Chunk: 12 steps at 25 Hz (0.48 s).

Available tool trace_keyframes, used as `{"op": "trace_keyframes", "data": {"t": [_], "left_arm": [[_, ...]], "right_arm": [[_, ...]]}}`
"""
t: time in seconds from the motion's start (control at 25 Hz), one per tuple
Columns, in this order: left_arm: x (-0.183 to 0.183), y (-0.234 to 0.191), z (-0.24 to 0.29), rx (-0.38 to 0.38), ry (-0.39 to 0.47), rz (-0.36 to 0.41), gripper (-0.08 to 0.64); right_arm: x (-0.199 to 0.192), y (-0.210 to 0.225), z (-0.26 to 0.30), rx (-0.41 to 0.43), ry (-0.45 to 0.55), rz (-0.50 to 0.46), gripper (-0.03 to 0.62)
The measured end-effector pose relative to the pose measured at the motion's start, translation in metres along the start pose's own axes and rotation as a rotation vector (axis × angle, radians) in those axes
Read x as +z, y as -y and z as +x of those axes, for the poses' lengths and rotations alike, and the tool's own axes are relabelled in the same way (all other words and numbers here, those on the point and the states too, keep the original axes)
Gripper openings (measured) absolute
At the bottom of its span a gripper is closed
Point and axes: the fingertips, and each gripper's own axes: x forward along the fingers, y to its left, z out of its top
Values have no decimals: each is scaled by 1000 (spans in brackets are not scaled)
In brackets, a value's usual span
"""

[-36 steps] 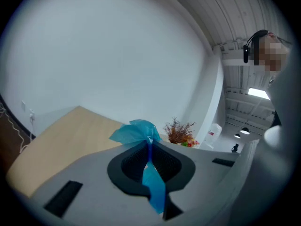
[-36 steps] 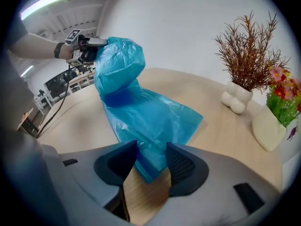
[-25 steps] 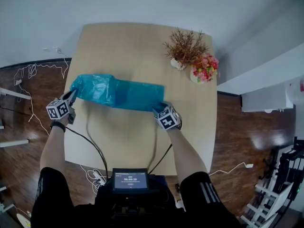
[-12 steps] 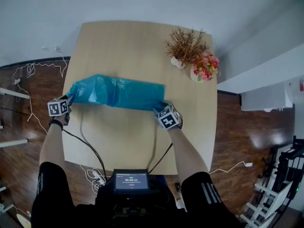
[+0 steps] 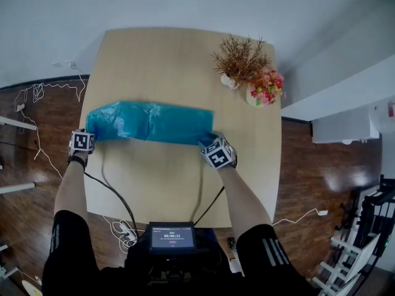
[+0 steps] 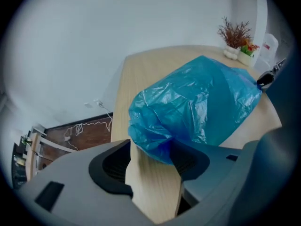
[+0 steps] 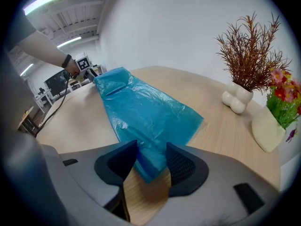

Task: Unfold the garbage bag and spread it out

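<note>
A blue garbage bag lies flat across the wooden table, reaching from the left edge to just right of the middle. My left gripper is at the bag's left end. Its jaws have just been opening and now stand wide, and the crumpled bag end rests loosely between them without being pinched. My right gripper sits at the bag's near right corner. Its jaws stand apart with that corner lying between them on the table.
A white vase of dried branches and a vase of pink and red flowers stand at the table's far right, beyond the bag. Cables trail on the wood floor to the left. A small screen hangs at my chest.
My left gripper came down toward the table's left edge and its jaws opened. The bag's left end, lifted before, now lies stretched flat. The right gripper has not moved.
</note>
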Motion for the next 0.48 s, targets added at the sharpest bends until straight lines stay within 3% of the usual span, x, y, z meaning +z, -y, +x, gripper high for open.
{"op": "trace_keyframes", "data": {"t": [0.28,0.48], "left_arm": [[21,-8,-17,-27,67,8,288],[32,-31,-46,-20,127,-68,288]], "right_arm": [[1,0,0,0,-1,-9,212],[-2,0,2,10,6,-10,212]]}}
